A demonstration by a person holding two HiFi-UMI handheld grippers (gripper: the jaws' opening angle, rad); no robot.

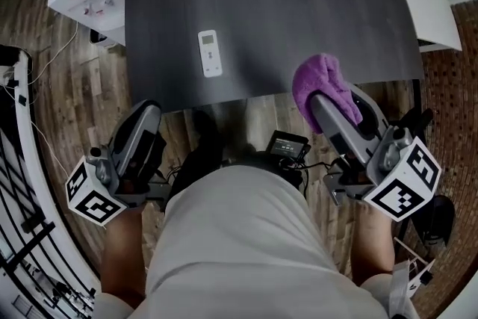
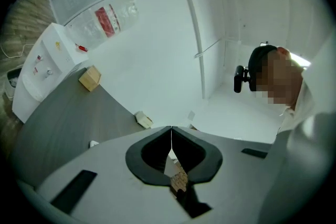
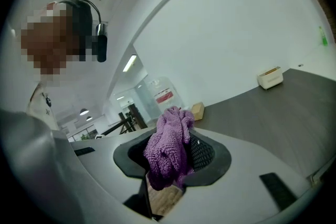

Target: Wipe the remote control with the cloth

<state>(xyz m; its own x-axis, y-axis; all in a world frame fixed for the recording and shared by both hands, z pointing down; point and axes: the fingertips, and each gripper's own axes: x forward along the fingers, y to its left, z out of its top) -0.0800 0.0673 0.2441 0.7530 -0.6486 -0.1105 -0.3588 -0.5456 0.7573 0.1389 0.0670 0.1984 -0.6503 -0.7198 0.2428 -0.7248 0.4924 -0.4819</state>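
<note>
Right gripper (image 1: 323,102) clamps the bunched purple cloth (image 1: 317,75), ready for wiping; left gripper (image 2: 171,136) is pinched shut, empty. Remote control (image 1: 210,53) lies flat upper-middle, reachable.

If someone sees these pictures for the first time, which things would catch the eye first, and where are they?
The bright purple cloth stands out first, bunched between the jaws of the right gripper, by the near edge of the dark table on the right. Next comes the white remote control, lying flat on that table left of the middle. The left gripper is shut and empty.
</note>
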